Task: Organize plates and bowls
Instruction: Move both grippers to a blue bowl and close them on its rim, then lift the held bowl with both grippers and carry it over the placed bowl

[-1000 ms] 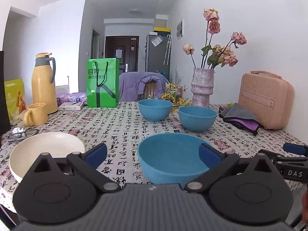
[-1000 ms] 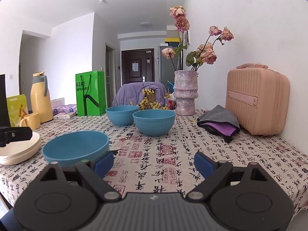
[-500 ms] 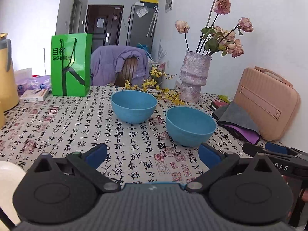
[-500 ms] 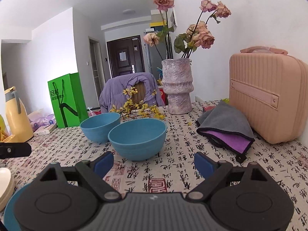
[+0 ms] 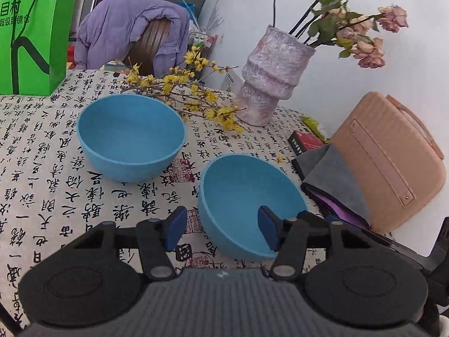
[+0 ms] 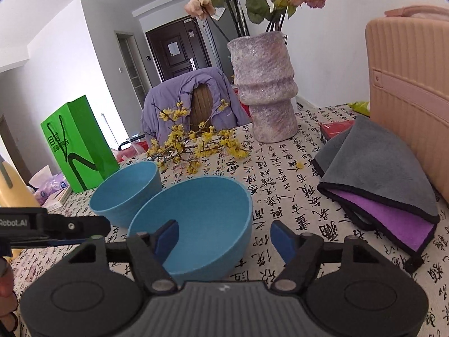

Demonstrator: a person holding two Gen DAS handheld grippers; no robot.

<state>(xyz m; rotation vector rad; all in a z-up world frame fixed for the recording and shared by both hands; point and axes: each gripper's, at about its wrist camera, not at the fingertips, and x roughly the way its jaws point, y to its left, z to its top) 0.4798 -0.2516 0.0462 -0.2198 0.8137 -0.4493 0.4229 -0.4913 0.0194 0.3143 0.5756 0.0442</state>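
Straddling near bowl (image 5: 247, 196) rim, both tongs (image 5: 221, 229) (image 6: 224, 238) closing.

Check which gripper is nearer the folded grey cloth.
Right. The right gripper straddles the side of the near bowl facing the grey cloth. The left gripper straddles the opposite side, across the bowl from the cloth. Both jaws have just been closing, neither gripping yet.

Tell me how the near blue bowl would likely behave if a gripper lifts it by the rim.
The near bowl looks stiff: its thin rim holds an even round shape. Its matte, slightly grainy surface suggests it is not slippery for the pads. Its rounded underside, seen beside the far bowl, narrows to a small base, so a push on the rim would probably rock or tip it.
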